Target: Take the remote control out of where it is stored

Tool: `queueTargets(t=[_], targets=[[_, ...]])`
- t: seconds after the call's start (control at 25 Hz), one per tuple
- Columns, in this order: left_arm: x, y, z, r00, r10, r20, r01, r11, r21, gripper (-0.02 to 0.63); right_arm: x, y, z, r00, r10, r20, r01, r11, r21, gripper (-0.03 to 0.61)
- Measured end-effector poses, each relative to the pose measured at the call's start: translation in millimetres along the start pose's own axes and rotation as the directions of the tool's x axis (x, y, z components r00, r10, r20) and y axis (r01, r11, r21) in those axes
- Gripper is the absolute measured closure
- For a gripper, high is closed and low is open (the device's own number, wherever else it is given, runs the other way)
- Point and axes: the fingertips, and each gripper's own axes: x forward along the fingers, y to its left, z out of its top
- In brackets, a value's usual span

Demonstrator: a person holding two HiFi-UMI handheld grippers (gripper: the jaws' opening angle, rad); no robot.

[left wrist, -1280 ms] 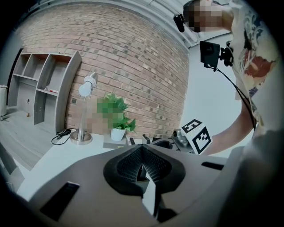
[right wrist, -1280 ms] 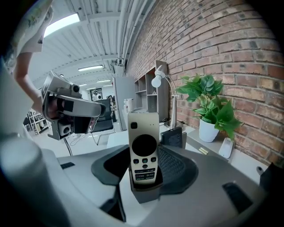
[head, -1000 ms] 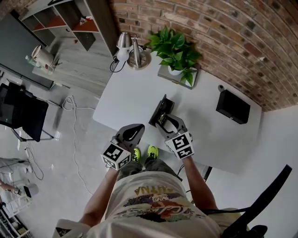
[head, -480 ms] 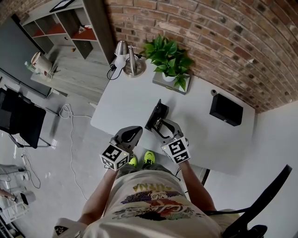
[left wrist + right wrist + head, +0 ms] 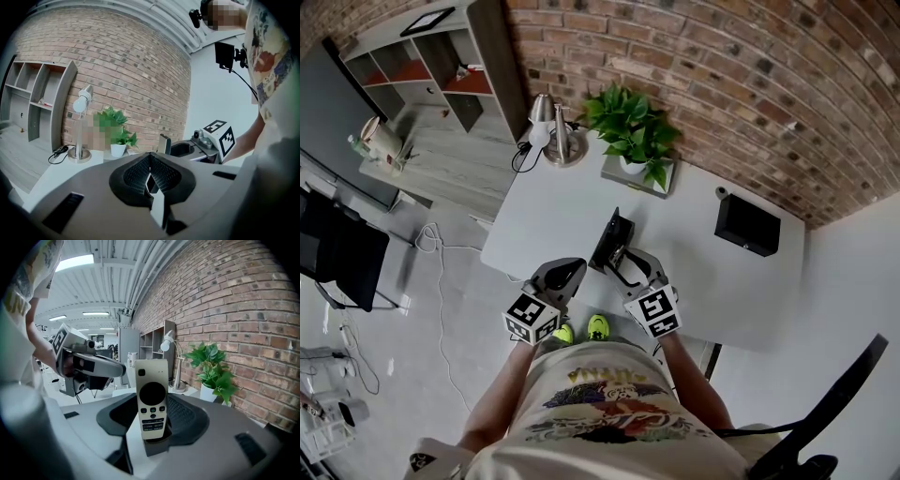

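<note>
The remote control (image 5: 152,399) stands upright in a small dark holder (image 5: 157,445), not yet lifted out, buttons facing the right gripper's camera. In the head view the holder sits on the white table (image 5: 558,202) close to its near edge and somewhat left of that edge's middle.

The right gripper (image 5: 628,263) reaches in over the near edge, and its jaws stand wide apart with the remote control and its holder between them. In the right gripper view a clear gap shows on each side of the remote, so the pads are not pressing on it and the gripper has hold of nothing.

The left gripper (image 5: 566,273) hangs at the near edge, just left of the right one and a little apart from the holder. Its jaws are together, the ribbed pads meeting at the middle, with nothing between them.

At the table's far left corner stands a desk lamp (image 5: 549,127) on a round base. A potted plant (image 5: 630,127) on a flat tray sits at the far edge next to it. A black box (image 5: 748,225) lies toward the right end, well apart from the holder. A brick wall (image 5: 722,84) runs behind the far edge
</note>
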Motion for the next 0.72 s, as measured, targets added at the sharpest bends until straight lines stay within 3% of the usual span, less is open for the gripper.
queueTargets(t=[0.72], targets=[[-8,-3,1,0.999,-0.042,0.012,0.042,0.999,0.003,0.611,-15,2,-5,0.997,-0.073,-0.021,0.073,0.997,-0.004,0.38]])
